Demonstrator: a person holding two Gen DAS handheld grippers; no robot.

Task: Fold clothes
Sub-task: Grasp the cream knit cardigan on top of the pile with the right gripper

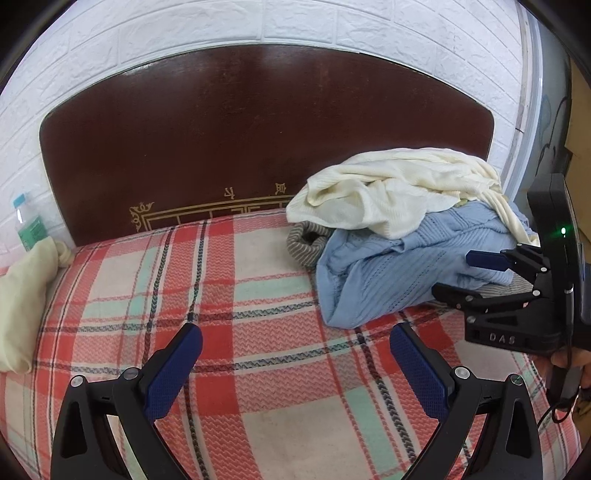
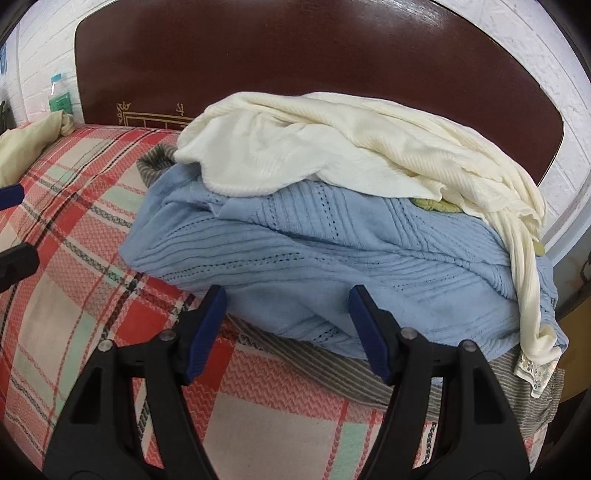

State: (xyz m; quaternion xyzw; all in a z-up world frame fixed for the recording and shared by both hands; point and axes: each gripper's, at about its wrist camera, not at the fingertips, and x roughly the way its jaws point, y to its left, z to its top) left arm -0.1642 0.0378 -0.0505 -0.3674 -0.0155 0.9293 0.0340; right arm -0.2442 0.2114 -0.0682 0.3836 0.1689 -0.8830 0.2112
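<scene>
left wrist view: the left gripper [image 1: 295, 336] hangs over the plaid bedspread [image 1: 236, 295] with its 2 blue-padded jaws spread wide and nothing between them. the pile of clothes sits at the right of the bed against the dark wooden headboard [image 1: 240, 129]: a cream knit top [image 1: 388, 188] on top, a light blue knit sweater [image 1: 399, 266] under it, and a grey striped garment [image 1: 306, 243] peeking out at the pile's left side. the right gripper [image 1: 460, 275] comes in from the right edge, its fingers reaching to the blue sweater's near edge, held by a hand [image 1: 569, 365]. a pale yellow cloth [image 1: 26, 291] lies at the left edge of the bed, with a plastic bottle [image 1: 27, 221] behind it by the white brick wall [image 1: 332, 22].

right wrist view: the right gripper [image 2: 288, 314] points down at the light blue knit sweater [image 2: 295, 254]; its jaws stand apart on either side of the sweater's lower hem, pads not pressing on it. the cream knit top [image 2: 332, 144] drapes over the pile, 1 sleeve trailing down the right. the grey striped garment [image 2: 480, 384] lies beneath. a bit of green fabric [image 2: 439, 205] shows between cream and blue.
</scene>
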